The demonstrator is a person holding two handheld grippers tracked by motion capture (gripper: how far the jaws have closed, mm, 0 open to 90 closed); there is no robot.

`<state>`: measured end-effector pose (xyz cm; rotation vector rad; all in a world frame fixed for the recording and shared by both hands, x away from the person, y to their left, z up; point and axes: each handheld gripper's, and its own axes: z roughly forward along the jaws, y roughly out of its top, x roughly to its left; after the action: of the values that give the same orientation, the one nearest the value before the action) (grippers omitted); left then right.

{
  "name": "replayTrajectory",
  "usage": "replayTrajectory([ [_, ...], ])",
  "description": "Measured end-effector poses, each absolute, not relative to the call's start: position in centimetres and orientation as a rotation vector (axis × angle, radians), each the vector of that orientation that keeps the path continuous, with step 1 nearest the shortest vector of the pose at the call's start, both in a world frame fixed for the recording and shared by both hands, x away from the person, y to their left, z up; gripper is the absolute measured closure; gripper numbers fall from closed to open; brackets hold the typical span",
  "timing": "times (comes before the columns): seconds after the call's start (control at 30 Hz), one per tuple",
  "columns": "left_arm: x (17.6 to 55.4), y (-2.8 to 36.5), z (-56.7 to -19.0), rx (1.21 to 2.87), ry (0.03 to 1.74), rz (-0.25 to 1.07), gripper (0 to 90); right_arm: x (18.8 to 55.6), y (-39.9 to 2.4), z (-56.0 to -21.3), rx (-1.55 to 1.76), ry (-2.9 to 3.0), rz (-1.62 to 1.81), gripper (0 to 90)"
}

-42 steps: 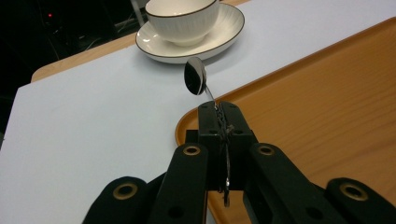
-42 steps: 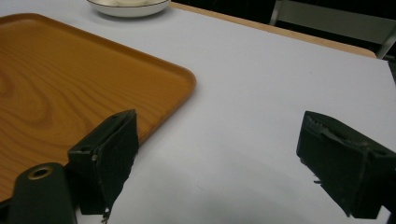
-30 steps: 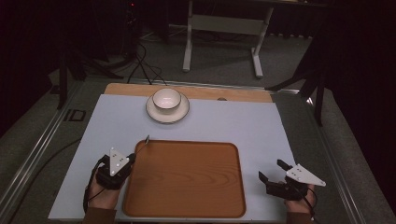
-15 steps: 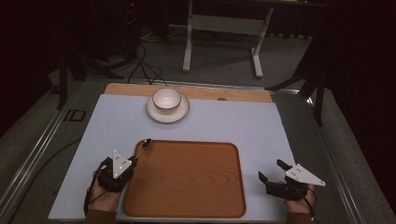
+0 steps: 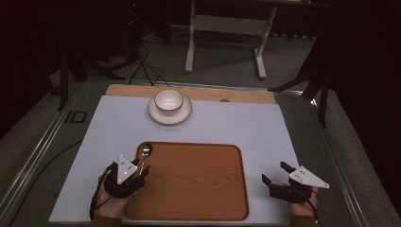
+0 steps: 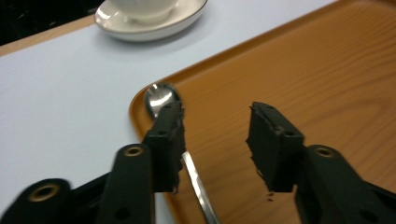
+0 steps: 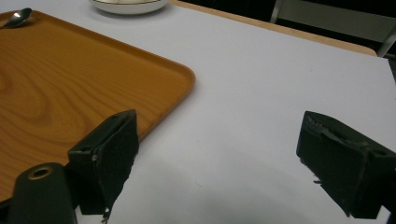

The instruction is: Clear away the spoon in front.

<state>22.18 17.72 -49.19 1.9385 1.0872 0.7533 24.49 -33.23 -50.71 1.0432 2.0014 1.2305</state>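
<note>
High view: the left gripper [image 5: 135, 172] sits at the near left corner of the wooden tray [image 5: 198, 189], with the person's left hand [image 5: 109, 201] behind it. A metal spoon [image 5: 144, 156] lies along the tray's left edge, bowl end at the far left corner, handle running back toward the gripper. Against the frames from one second and half a second ago, the left gripper has drawn back toward the person and the spoon, then raised at its tip, now rests on the tray. The right gripper [image 5: 279, 182] holds the same place on the white counter [image 5: 113, 127] to the right of the tray. The white bowl [image 5: 169, 100] on its saucer [image 5: 181, 115] stands unmoved, well beyond the tray.

Left gripper view: the jaws stand apart with nothing between them. The spoon [image 6: 161, 100] lies beside and under the left jaw, its bowl on the tray rim [image 6: 135, 121]; whether that jaw touches the handle cannot be told.

Right gripper view: the jaws stand wide apart over bare counter [image 7: 261, 93], just beside the tray [image 7: 70, 79]; the spoon [image 7: 17, 17] shows at the far corner.

Judgement: the spoon appears released onto the tray, so that placement looks done; the bowl and saucer seem the likely next items.
</note>
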Motion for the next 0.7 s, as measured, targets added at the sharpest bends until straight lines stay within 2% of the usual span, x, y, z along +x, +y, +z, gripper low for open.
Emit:
replayTrajectory([
  [0.13,22.1,17.7,-49.0,1.92,1.066,0.761,40.6,24.5,-33.2,-50.7,1.042,2.002,1.229,12.8],
  [0.33,22.1,17.6,-48.5,1.911,1.031,0.781,34.4,24.5,-33.2,-50.7,1.039,2.003,1.229,12.8],
  [0.4,22.2,17.6,-48.4,1.918,1.024,0.788,28.1,24.5,-33.2,-50.7,1.038,2.003,1.229,12.8],
  [0.7,22.5,18.3,-48.0,1.891,1.042,0.825,23.9,24.5,-33.2,-50.7,1.04,1.998,1.229,12.8],
])
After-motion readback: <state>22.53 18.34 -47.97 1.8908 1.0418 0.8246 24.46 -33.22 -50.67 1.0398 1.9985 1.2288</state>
